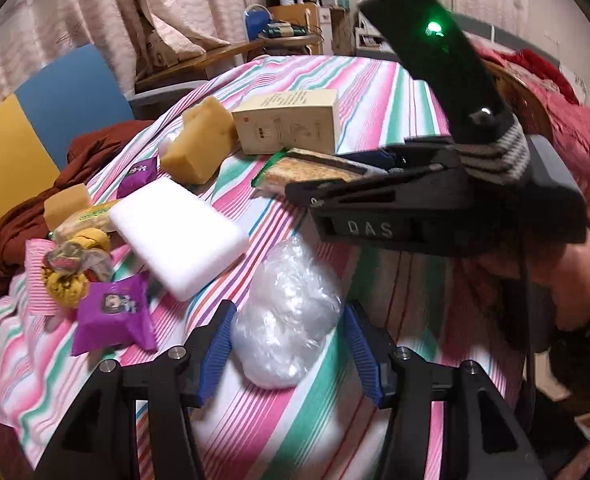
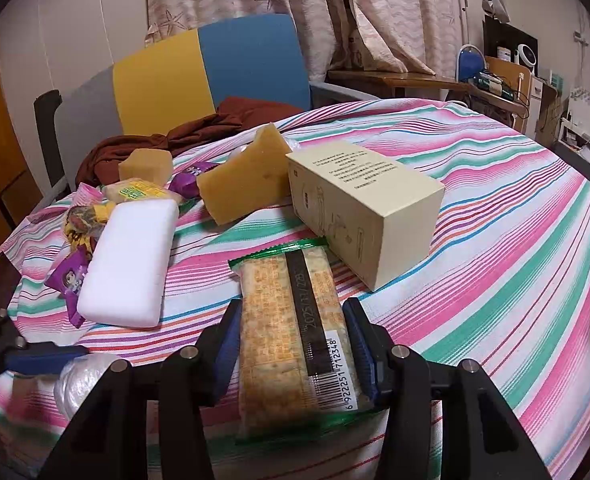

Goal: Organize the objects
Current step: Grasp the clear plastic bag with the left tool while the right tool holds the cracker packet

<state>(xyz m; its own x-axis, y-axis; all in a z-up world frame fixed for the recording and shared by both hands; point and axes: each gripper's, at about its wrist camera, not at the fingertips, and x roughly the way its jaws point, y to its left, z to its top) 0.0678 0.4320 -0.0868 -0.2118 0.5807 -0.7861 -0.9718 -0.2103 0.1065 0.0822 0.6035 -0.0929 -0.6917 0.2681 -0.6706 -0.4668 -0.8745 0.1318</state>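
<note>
My left gripper (image 1: 289, 350) stands around a crumpled clear plastic bag (image 1: 287, 320) on the striped tablecloth; its blue pads sit beside the bag, and whether they press it is unclear. My right gripper (image 2: 295, 344) is shut on a cracker packet (image 2: 291, 340) with a green edge and a barcode. The right gripper (image 1: 319, 192) with its packet (image 1: 307, 168) also shows in the left wrist view. The bag shows at the lower left of the right wrist view (image 2: 75, 384).
On the cloth (image 2: 495, 240) lie a cream box (image 2: 359, 204), a white foam block (image 2: 131, 264), two yellow sponges (image 2: 243, 184), purple snack packets (image 1: 113, 312) and other wrapped snacks (image 1: 71, 268). A brown cloth (image 2: 175, 140) and a blue-yellow chair (image 2: 199, 72) stand behind.
</note>
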